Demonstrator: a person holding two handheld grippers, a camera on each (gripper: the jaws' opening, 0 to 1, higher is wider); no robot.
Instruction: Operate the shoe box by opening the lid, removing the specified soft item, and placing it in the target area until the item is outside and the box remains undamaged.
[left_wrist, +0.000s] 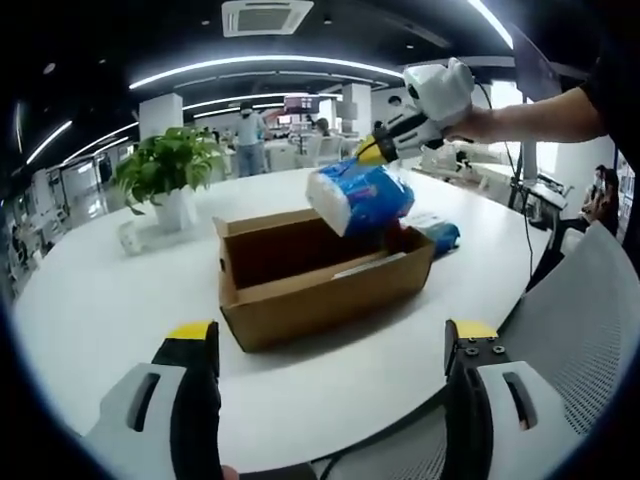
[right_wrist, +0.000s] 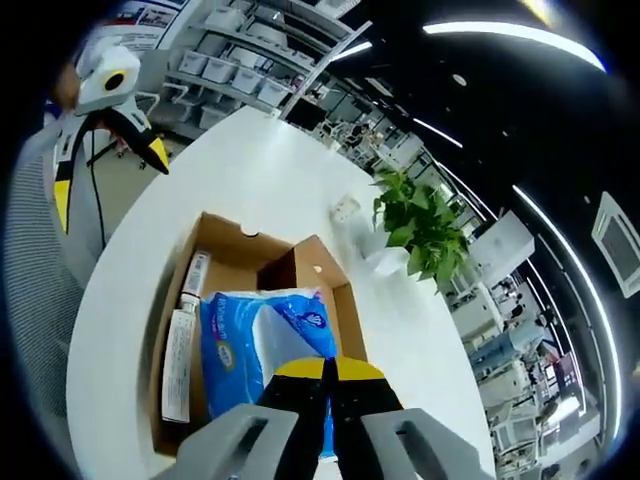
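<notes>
1. The blue tissue pack (left_wrist: 360, 197) hangs above the open shoe box (left_wrist: 320, 280), centre of the left gripper view, clear of the box rim. In the right gripper view the pack (right_wrist: 262, 350) sits low centre, over the box (right_wrist: 230, 330).
2. The right gripper (right_wrist: 330, 375) has its jaws closed on the pack's near edge; in the left gripper view it (left_wrist: 385, 145) comes in from the upper right, held by a person's hand (left_wrist: 475, 120).
3. The left gripper (left_wrist: 330, 345) holds nothing, jaws spread wide at the bottom of its view, on the near side of the box; it (right_wrist: 110, 130) shows upper left in the right gripper view.
4. Key relation: the pack hangs directly off the right gripper's tips, long axis roughly along the box's length. My judgement is that the right gripper is the one to carry it sideways to bare table (left_wrist: 110, 300).
5. The right gripper view looks down into the box, showing a long white item (right_wrist: 180, 360) on the floor; the left gripper view shows the box's outer side wall and a blue object (left_wrist: 440, 235) behind the box.
6. A potted plant (left_wrist: 170, 175) stands upper left.
</notes>
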